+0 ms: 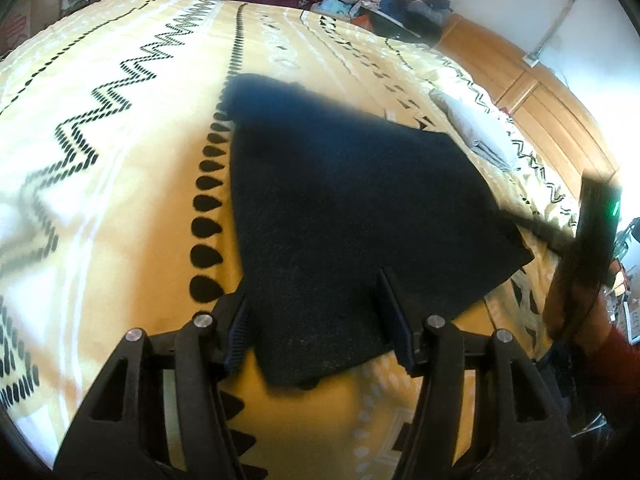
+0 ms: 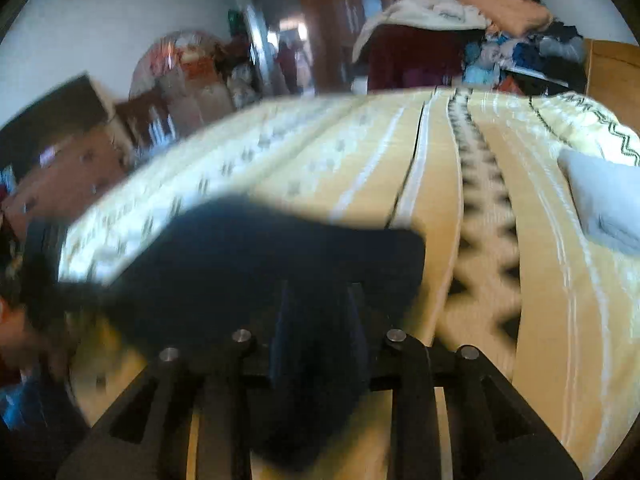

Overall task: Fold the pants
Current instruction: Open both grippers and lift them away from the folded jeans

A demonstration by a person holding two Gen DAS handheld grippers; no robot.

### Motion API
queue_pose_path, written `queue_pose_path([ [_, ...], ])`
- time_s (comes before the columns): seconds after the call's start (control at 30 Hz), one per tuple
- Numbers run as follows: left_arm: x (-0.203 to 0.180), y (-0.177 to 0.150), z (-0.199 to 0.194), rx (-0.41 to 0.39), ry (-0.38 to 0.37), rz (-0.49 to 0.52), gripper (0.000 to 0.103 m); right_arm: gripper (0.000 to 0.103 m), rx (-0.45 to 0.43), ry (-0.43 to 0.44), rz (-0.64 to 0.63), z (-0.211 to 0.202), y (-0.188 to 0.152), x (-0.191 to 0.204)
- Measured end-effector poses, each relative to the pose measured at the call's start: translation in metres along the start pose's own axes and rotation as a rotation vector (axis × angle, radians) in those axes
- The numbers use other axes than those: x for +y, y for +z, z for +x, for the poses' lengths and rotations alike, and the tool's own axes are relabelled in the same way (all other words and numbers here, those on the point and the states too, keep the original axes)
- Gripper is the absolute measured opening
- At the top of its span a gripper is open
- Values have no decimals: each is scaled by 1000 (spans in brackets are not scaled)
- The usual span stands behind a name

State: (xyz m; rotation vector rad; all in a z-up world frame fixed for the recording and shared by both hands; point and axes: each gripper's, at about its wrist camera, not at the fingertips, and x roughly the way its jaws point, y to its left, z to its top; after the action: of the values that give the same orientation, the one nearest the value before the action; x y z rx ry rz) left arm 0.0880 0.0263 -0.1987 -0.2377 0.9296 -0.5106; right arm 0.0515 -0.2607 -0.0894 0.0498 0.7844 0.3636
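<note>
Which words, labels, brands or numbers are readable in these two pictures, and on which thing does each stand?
No text can be read in either view.
Pants: plain dark cloth, no label showing.
Bedspread: only black zigzag and drop patterns, no letters.
Cardboard box: red print, too blurred to read.
Clothes pile: nothing legible.

A big yellow bedspread (image 1: 120,200) with black zigzag lines covers the bed. A folded gray cloth (image 1: 476,128) lies on it, at about 2 o'clock. A pile of clothes (image 2: 500,36) sits behind the bed at 1 o'clock. A wooden headboard (image 1: 532,104) stands at 2 o'clock.
</note>
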Motion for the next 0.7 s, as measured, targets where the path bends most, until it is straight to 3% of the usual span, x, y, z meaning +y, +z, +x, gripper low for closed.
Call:
queue_pose_path([
  [0.07, 1, 1, 4, 13, 14, -2, 60, 33, 64, -32, 24, 12, -21, -2],
  [0.17, -2, 7, -12, -22, 68, -1, 59, 34, 54, -71, 41, -11, -12, 1],
  [0.2, -3, 9, -23, -47, 92, 3, 59, 40, 23, -89, 44, -24, -8, 2],
  [0.23, -2, 10, -37, -75, 154, 10, 60, 57, 5, -132, 45, -39, -6, 4],
  [0.27, 0, 9, -46, -90, 229, 20, 68, 66, 17, -227, 48, -52, -9, 6],
  [0.3, 3, 7, -56, -101, 344, 34, 74, 81, 45, -295, 55, -57, -12, 8],
  [0.33, 8, 3, -62, -108, 411, 36, 84, 84, 98, -367, 66, -59, -20, 9],
  [0.43, 29, -16, -67, -94, 556, 24, 86, 84, 223, -409, 124, -52, -49, 7],
  [0.53, 57, -33, -57, -34, 611, -49, 86, 86, 309, -422, 223, -42, -71, -1],
  [0.6, 64, -40, -54, -43, 599, -73, 91, 92, 289, -430, 265, -45, -74, -3],
  [0.67, 68, -38, -51, -49, 604, -90, 103, 96, 287, -447, 279, -45, -72, -5],
  [0.7, 70, -36, -49, -45, 598, -105, 103, 101, 292, -453, 284, -42, -74, -6],
])
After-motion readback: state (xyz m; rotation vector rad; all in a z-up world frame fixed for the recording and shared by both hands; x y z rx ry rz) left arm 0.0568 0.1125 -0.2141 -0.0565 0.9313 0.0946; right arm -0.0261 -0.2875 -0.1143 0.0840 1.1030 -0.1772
